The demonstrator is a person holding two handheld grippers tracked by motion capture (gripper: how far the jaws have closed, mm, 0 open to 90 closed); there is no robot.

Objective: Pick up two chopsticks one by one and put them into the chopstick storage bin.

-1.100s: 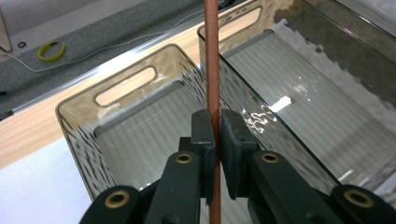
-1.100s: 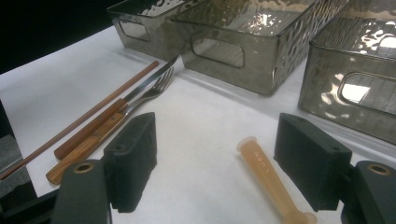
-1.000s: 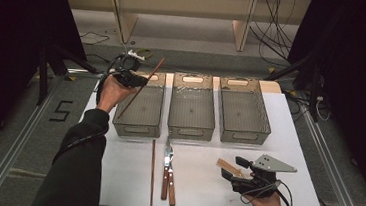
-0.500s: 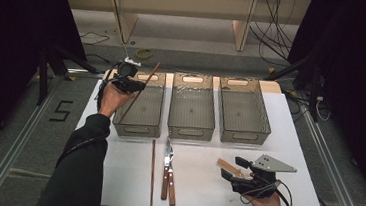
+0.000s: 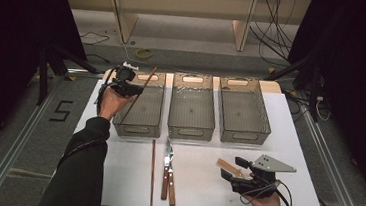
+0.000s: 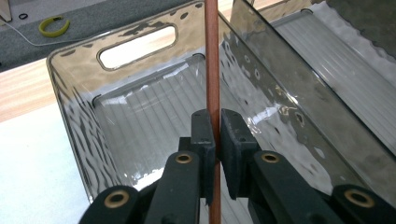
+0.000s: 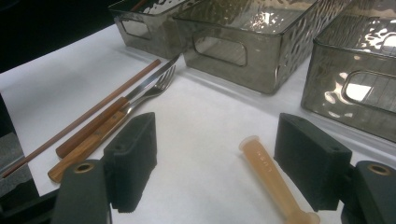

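Observation:
My left gripper (image 5: 124,87) (image 6: 215,135) is shut on a thin brown chopstick (image 5: 139,94) (image 6: 212,70), held slanted over the left smoked-plastic bin (image 5: 136,129) (image 6: 70,116). The stick's lower part hangs inside the bin. A second chopstick (image 5: 151,175) (image 7: 93,114) lies on the white table, beside a wooden-handled knife (image 7: 100,123) and fork (image 5: 167,174) (image 7: 154,91). My right gripper (image 5: 233,168) (image 7: 215,158) is open near the table's front right. A small tan stick-shaped piece (image 5: 228,166) (image 7: 271,175) lies between its jaws, close to the right pad, and no pad presses on it.
Three bins stand in a row at the table's back: the left one, a middle bin (image 5: 190,131) (image 7: 233,51) and a right bin (image 5: 242,137) (image 7: 355,93). White tabletop (image 5: 198,194) lies bare between cutlery and right gripper. Cables and a yellow ring (image 5: 143,53) lie on the floor beyond.
My left hand has come down with the chopstick, bringing it lower over the left bin. The right gripper has stayed put.

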